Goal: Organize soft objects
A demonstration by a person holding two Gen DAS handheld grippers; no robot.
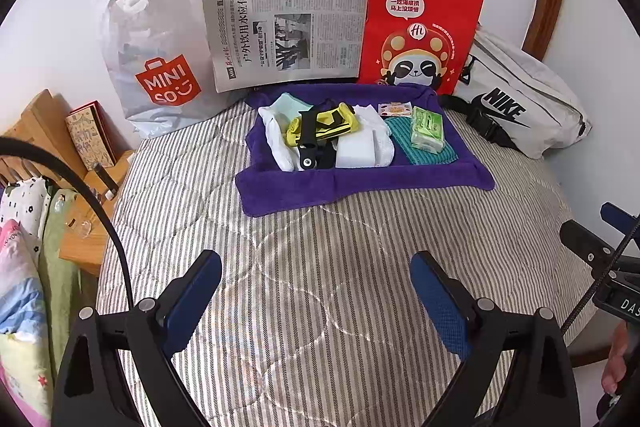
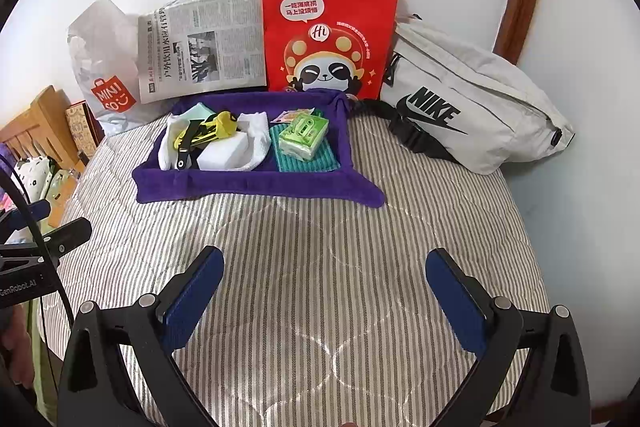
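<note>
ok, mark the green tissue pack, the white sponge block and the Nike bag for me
green tissue pack (image 2: pixel 305 135): right wrist view, on its printed top face.
white sponge block (image 1: pixel 355 149): left wrist view, on its front face.
Nike bag (image 2: pixel 472 99): right wrist view, on the grey fabric above the logo.

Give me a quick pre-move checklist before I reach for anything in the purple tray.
1. Left gripper jaws open, nothing held: ok.
2. Right gripper jaws open, nothing held: ok.
3. Striped bedspread between both grippers and the purple tray free of obstacles: ok.
4. Green tissue pack lies on top of the teal cloth, unobstructed from above: ok.
5. Yellow pouch free to lift: not ok, its black strap runs across it and over the white cloth.
6. Red paper bag standing stably: cannot tell; it looks propped against the wall.
</note>
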